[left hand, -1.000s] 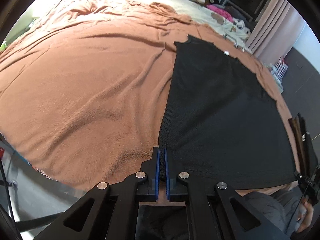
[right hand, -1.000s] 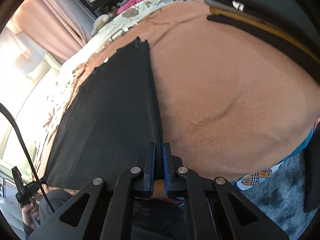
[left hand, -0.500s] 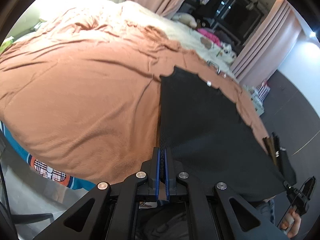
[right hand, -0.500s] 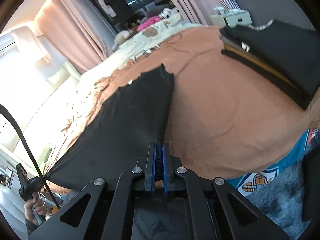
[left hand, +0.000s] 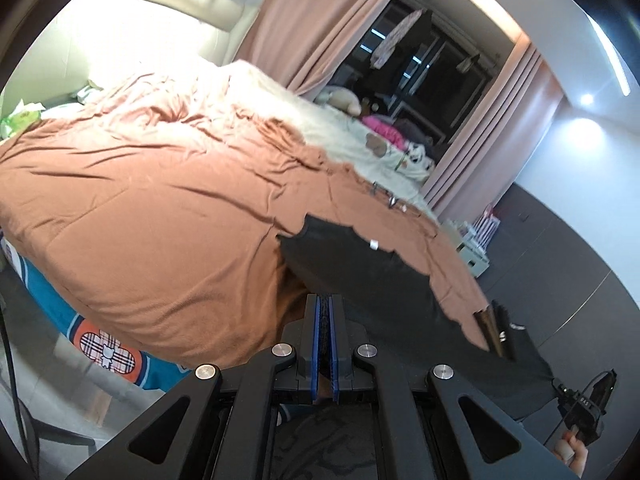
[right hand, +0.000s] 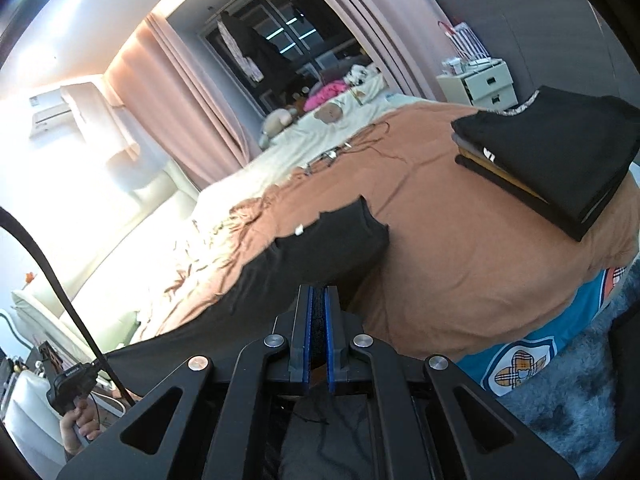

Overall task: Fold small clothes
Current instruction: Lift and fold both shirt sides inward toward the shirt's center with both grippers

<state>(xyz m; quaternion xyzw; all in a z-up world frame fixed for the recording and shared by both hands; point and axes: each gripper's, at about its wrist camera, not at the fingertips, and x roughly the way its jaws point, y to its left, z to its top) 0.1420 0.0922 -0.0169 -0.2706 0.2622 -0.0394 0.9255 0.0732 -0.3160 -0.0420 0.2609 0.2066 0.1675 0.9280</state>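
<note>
A black garment [left hand: 360, 272] is stretched between my two grippers, its near edge raised off the orange-brown bedspread [left hand: 160, 208] while its far end with a small white tag still rests on the bed. My left gripper [left hand: 325, 312] is shut on the garment's near left corner. My right gripper [right hand: 316, 304] is shut on the near right corner of the garment [right hand: 320, 244]. Each wrist view shows the other gripper at the far end of the taut edge.
A stack of folded dark clothes [right hand: 560, 152] lies on the bed's right side. A cream blanket with soft toys [left hand: 360, 140] lies beyond. A white drawer unit [right hand: 480, 84] stands by pink curtains. A grey rug [right hand: 580, 400] lies below the bed's edge.
Both grippers have lifted the garment's near edge up and back from the bed. The garment has peeled off the bedspread, so only its far end lies flat now.
</note>
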